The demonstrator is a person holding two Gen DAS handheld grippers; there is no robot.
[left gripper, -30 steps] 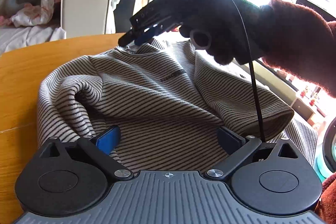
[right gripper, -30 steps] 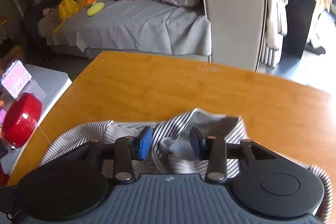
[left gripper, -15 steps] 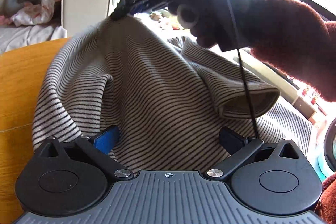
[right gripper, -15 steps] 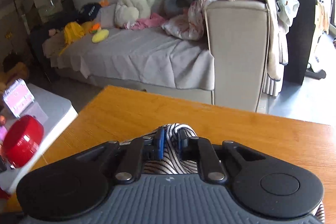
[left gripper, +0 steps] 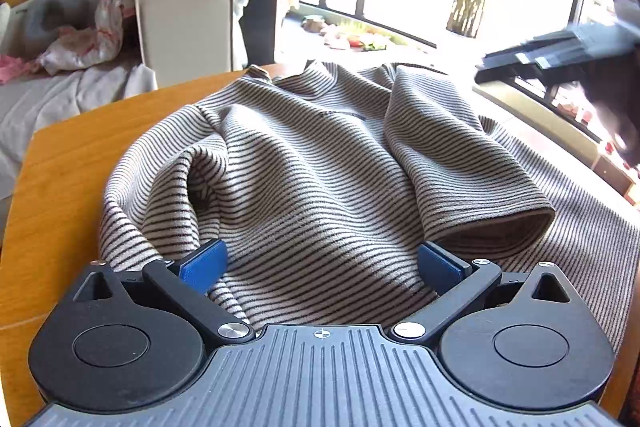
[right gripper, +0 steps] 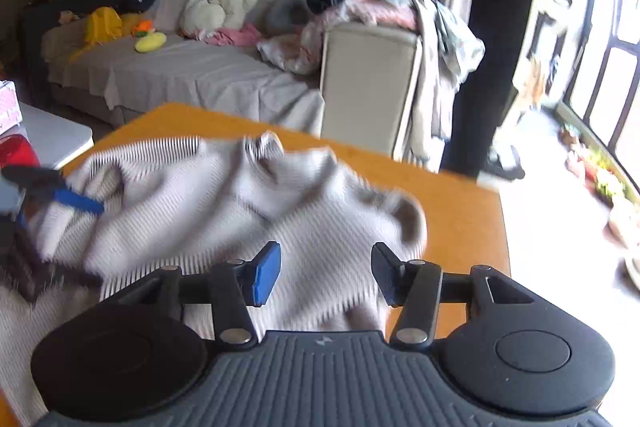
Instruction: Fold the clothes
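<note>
Having dropped the collar, your right gripper is hanging spread; left gripper is gaping over the rumpled striped sweater, folding barely begun.

Both wrist views close over sweater

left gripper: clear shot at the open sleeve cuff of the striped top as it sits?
Probably yes. The left gripper has its jaws open over the striped top, and the sleeve cuff lies on top of the fabric just ahead to its right, uncovered. The right gripper is open and off to the side.
</note>
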